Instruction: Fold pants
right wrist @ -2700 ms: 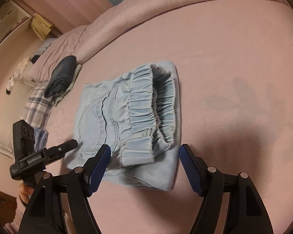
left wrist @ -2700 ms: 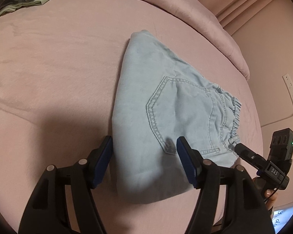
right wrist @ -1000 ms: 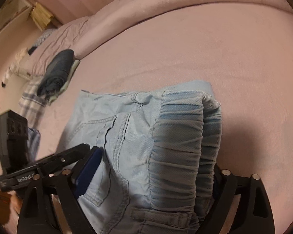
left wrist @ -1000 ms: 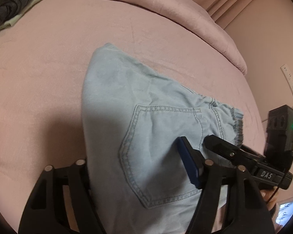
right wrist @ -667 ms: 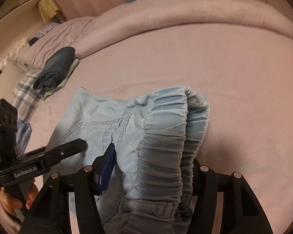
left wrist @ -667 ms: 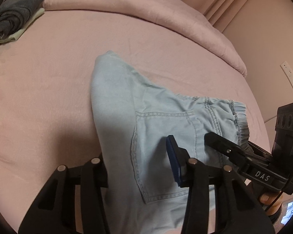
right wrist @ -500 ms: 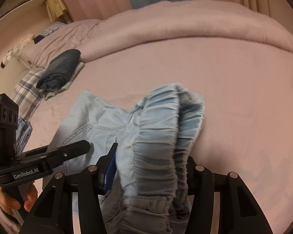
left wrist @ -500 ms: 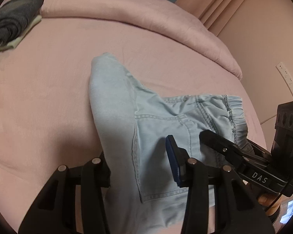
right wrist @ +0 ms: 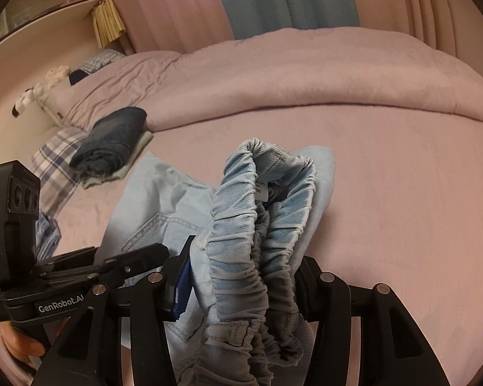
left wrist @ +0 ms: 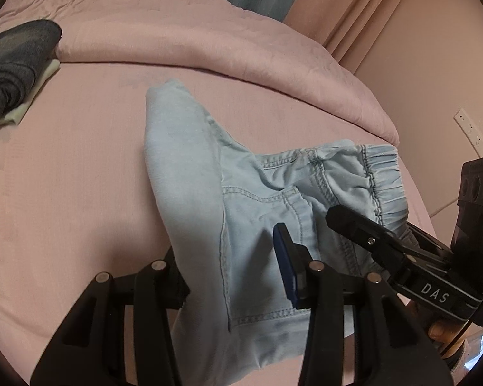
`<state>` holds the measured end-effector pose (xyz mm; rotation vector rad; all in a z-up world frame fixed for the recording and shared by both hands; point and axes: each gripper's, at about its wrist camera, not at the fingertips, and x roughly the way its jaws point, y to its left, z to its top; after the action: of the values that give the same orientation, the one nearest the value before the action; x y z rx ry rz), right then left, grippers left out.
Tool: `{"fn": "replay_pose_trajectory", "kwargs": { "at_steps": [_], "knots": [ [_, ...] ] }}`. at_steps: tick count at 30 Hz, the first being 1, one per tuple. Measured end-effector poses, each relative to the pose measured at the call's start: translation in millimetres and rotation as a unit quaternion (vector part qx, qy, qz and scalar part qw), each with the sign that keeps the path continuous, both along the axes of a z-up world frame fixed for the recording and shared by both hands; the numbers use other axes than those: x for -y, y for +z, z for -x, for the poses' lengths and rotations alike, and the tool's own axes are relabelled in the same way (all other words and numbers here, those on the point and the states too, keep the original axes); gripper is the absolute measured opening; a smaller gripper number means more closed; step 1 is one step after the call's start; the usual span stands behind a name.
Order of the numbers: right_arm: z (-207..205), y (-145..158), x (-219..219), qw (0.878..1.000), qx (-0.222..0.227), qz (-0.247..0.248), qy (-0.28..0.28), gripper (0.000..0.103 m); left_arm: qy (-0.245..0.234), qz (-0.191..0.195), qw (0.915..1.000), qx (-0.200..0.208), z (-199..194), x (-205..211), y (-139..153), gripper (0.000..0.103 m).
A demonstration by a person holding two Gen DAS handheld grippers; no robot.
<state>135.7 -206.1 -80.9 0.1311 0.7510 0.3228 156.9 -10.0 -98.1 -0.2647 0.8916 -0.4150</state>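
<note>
Both grippers, left [left wrist: 232, 263] and right [right wrist: 241, 276], have their jaws clamped on the pants [left wrist: 209, 193] over the bed [left wrist: 64, 160]; folded clothes [right wrist: 112, 141] lie well apart.

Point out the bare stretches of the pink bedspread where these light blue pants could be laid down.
Bare pink bedspread lies right of the light blue denim pants, up to the rolled pink duvet. Another patch lies between the pants and the dark folded jeans. The plaid cloth corner is crowded.
</note>
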Motion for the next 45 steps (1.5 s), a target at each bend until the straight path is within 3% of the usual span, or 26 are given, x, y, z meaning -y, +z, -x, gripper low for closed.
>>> {"fn": "replay_pose_trajectory", "kwargs": {
  "at_steps": [17, 20, 22, 24, 31, 33, 39, 45],
  "knots": [
    [-57, -27, -3, 0.999, -0.044, -0.01, -0.002, 0.053, 0.013, -0.027, 0.9986, -0.043, -53, -2, -27, 0.044],
    [-62, -40, 5, 0.998, -0.067, -0.001, -0.014, 0.055, 0.019, -0.044, 0.9973, -0.056, -55, -7, -35, 0.049],
    [-64, -47, 13, 0.997, -0.08, 0.001, -0.022, 0.058, 0.031, -0.087, 0.9937, -0.063, -56, -9, -42, 0.055],
    [-63, -50, 20, 0.996, -0.087, 0.01, -0.033, 0.067, 0.041, -0.106, 0.9913, -0.065, -56, -14, -45, 0.068],
    [-43, -37, 26, 0.996, -0.056, 0.062, -0.043, 0.072, 0.062, -0.127, 0.9889, -0.046, -37, -32, -35, 0.075],
    [-37, -34, 29, 0.995, -0.047, 0.071, -0.051, 0.079, 0.059, -0.146, 0.9865, -0.046, -33, -31, -38, 0.079],
    [-37, -56, 39, 0.991, -0.071, 0.091, -0.062, 0.082, 0.079, -0.159, 0.9819, -0.065, -42, -32, -57, 0.092],
    [-30, -42, 39, 0.991, -0.069, 0.083, -0.073, 0.085, 0.084, -0.197, 0.9756, -0.046, -27, -27, -36, 0.089]
  ]
}}
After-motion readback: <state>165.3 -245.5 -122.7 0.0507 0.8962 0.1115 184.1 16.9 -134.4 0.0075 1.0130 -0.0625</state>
